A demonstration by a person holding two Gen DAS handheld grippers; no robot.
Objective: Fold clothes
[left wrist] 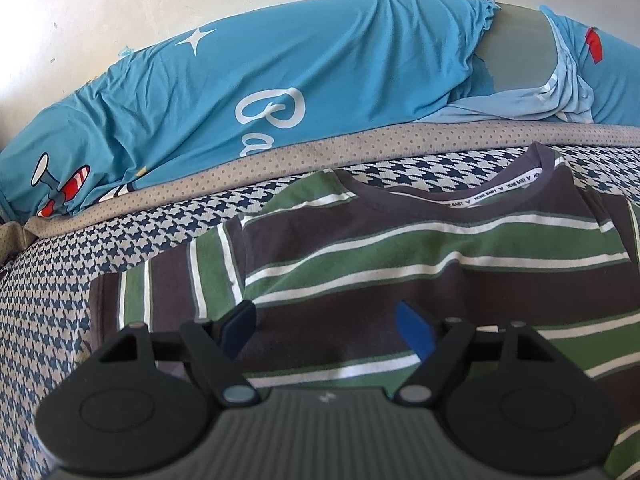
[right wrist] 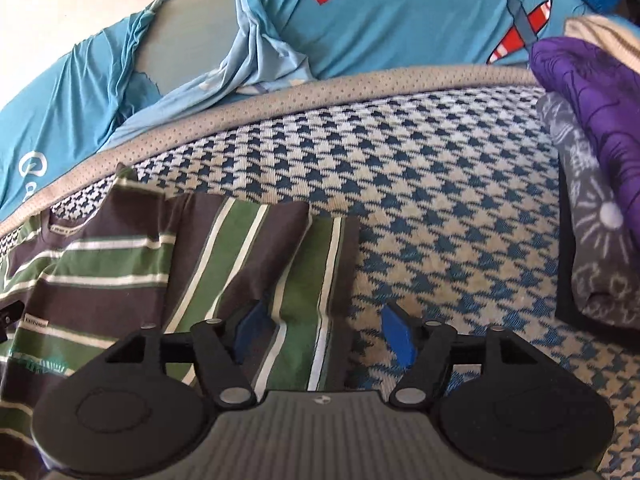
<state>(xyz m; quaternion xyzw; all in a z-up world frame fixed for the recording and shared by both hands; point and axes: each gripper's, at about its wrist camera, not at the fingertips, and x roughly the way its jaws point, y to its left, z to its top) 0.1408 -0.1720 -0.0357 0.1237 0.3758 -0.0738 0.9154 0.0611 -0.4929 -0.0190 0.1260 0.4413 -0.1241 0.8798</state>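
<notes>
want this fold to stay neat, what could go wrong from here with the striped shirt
The folded-in sleeve of the green, brown and white striped cotton t-shirt lies loose under the open right gripper, so it may flop back. The open left gripper could bunch the shirt's body when it grips.

The striped T-shirt (left wrist: 400, 248) is soft matt knit cloth, lightly creased, its neckline lined with a printed woven tape. Under it, the houndstooth cover (right wrist: 440, 184) is a coarser, ribbed weave, edged by a band of dotted mesh trim (left wrist: 360, 148). Beyond that trim lies a smooth turquoise cloth (left wrist: 280, 60), thin and wrinkled, with flat printed motifs. Right of the shirt, the purple garment (right wrist: 592, 92) looks smooth. The gripper bodies are matt black plastic with metal pivot pins and blue fingers (right wrist: 394, 332).
</notes>
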